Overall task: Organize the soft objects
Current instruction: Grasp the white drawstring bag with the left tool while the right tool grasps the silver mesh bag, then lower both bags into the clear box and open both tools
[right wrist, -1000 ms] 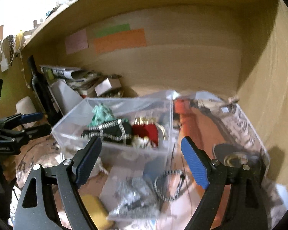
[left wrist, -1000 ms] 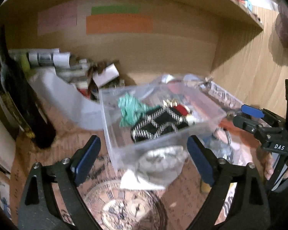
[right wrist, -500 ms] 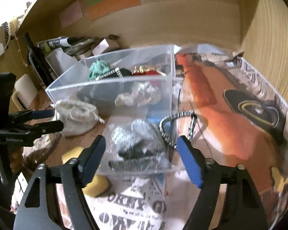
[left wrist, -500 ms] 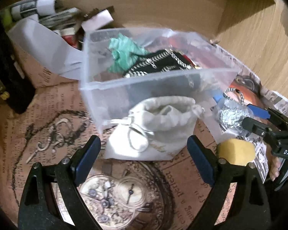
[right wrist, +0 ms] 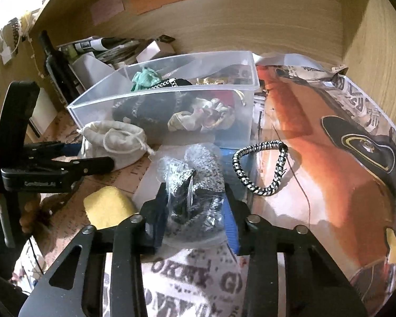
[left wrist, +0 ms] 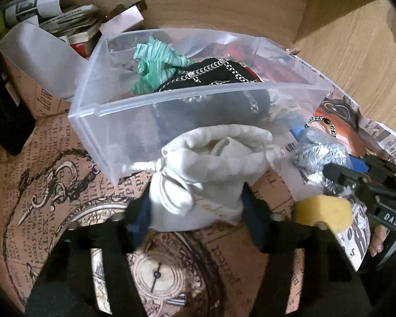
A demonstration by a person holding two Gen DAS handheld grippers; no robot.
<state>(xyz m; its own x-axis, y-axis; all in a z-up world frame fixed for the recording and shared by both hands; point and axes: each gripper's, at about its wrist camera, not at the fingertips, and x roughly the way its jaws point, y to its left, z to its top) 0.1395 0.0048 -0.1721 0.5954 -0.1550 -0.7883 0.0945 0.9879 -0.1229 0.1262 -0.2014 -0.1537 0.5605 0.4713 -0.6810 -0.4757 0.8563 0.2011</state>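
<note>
A clear plastic bin (left wrist: 171, 100) (right wrist: 155, 100) holds a green cloth (left wrist: 155, 63), a black chained pouch (left wrist: 213, 74) and other soft items. My left gripper (left wrist: 195, 211) is shut on a white drawstring pouch (left wrist: 211, 169) (right wrist: 116, 140) just in front of the bin. My right gripper (right wrist: 195, 211) is shut on a clear bag of silver-grey mesh (right wrist: 192, 179) (left wrist: 319, 155) to the right of the pouch. A yellow sponge (right wrist: 108, 208) (left wrist: 322, 211) lies between the two grippers.
A black-and-white braided loop (right wrist: 264, 169) lies right of the mesh bag on printed paper (right wrist: 330, 158). A dark bottle (right wrist: 55, 66), rolled papers and boxes (left wrist: 66, 21) stand behind the bin at the left. Wooden walls close in behind and on the right.
Both grippers have come down and forward and closed: the left onto the white pouch, the right onto the mesh bag. Both were open a second ago.
</note>
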